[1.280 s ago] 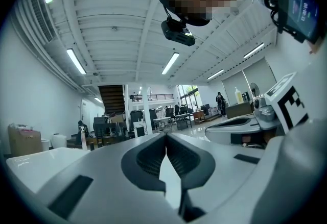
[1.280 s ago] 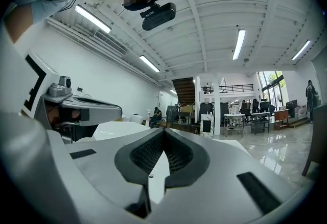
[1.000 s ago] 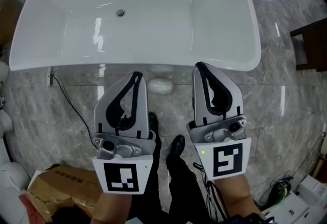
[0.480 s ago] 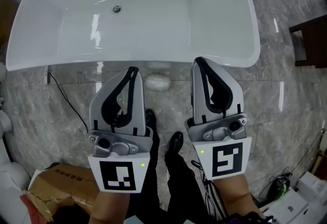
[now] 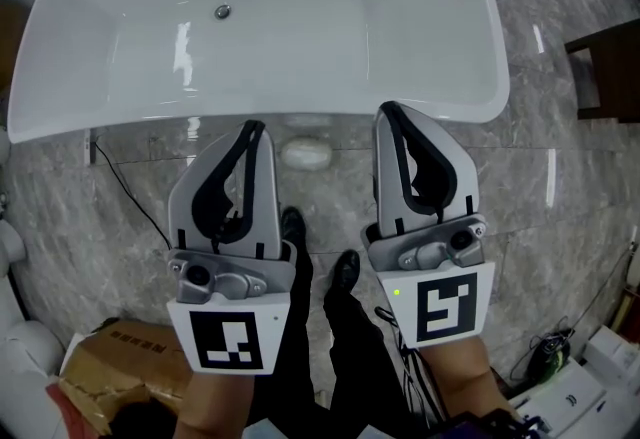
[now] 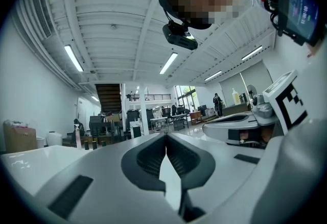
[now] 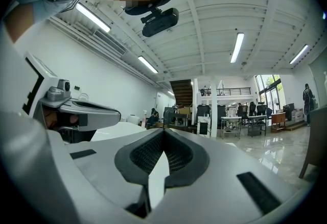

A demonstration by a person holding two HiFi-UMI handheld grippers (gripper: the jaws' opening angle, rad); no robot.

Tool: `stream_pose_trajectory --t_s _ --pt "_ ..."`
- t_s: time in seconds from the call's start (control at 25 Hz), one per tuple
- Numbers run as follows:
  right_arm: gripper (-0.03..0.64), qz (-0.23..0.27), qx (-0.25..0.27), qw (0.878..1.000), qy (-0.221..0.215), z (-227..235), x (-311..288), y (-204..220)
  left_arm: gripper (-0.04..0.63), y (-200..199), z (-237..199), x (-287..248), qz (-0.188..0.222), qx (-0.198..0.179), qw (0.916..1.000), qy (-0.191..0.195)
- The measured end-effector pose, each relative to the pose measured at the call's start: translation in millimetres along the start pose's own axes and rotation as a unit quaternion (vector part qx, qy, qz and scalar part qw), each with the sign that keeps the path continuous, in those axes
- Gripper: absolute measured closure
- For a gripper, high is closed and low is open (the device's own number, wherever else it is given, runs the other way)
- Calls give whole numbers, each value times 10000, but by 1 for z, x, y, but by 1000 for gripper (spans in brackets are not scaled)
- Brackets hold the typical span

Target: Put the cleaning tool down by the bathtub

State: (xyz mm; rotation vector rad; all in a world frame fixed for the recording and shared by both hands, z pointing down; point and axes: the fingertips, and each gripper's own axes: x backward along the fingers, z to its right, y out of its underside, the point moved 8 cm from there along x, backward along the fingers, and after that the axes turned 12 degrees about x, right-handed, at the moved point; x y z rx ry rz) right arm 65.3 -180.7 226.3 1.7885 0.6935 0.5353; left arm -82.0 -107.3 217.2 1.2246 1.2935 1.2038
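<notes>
The cleaning tool [image 5: 307, 154], a pale oval pad, lies on the marble floor [image 5: 560, 207] just beside the near wall of the bathtub [image 5: 430, 37], partly tucked under its overhanging rim. Nothing is touching it. The tub is white and bare inside, with its drain [image 5: 222, 12] toward the left end.

The pad sits between the tips of the two grippers as seen from above, a little beyond them. The left gripper [image 5: 255, 127] is held level with its tip near the tub rim; its fingers [image 6: 148, 155] are pressed together at the tips with nothing between them. The right gripper [image 5: 388, 110] is level too, just to the right of the pad, and its fingers [image 7: 147, 154] are likewise closed on nothing.

The person's dark shoes [image 5: 293, 227] stand on the floor below the grippers. A black cable [image 5: 130, 192] trails across the floor at the left, down toward a torn cardboard box [image 5: 110, 367]. A dark wooden piece of furniture [image 5: 610, 77] stands at the right edge, well apart from the tub.
</notes>
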Motion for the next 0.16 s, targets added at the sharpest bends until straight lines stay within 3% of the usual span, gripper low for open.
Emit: stream_pose_trajectory --t_s 0.16 --pt "604 -17 -12 10000 2 0 0 5 578 5 0 -2 -28 21 10000 5"
